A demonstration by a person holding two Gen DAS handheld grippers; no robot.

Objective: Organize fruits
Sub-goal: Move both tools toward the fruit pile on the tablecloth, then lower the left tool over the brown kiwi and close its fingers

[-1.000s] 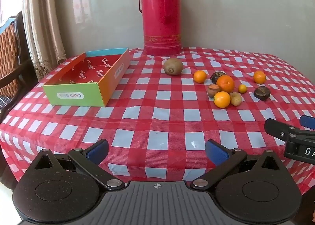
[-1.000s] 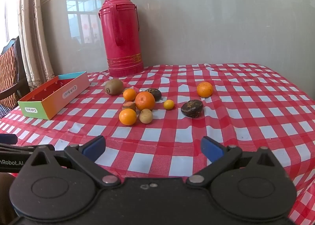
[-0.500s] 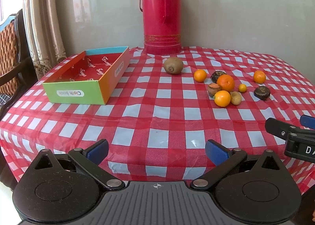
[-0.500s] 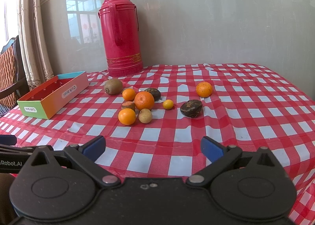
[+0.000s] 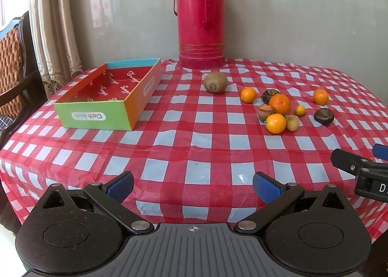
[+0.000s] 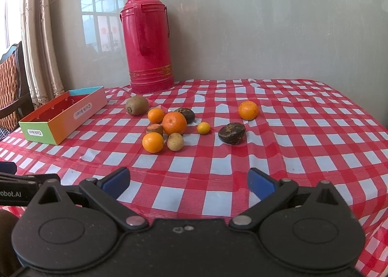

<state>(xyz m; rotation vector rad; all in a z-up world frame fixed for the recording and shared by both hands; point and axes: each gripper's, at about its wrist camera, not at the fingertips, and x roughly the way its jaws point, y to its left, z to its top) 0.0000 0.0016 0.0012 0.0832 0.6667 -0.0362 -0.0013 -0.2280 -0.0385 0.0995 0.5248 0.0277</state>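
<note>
Several fruits lie on the red-checked tablecloth (image 5: 194,150): a brown kiwi (image 5: 215,82) (image 6: 136,105), a cluster of oranges around the biggest one (image 5: 279,104) (image 6: 174,122), a lone orange (image 5: 320,96) (image 6: 248,110), a small yellow fruit (image 6: 203,128) and a dark fruit (image 5: 323,116) (image 6: 231,134). An open, empty colourful box (image 5: 109,93) (image 6: 63,114) stands at the left. My left gripper (image 5: 192,186) is open and empty above the table's front edge. My right gripper (image 6: 188,181) is open and empty, short of the fruits.
A tall red thermos (image 5: 201,15) (image 6: 148,39) stands at the back by the wall. A wooden chair (image 5: 14,73) and curtains (image 5: 53,22) are at the left. The right gripper's finger (image 5: 359,167) shows at the left view's right edge.
Both grippers have shifted slightly forward and up over the table; the fruits and box look a little nearer. Both stay open and empty.
</note>
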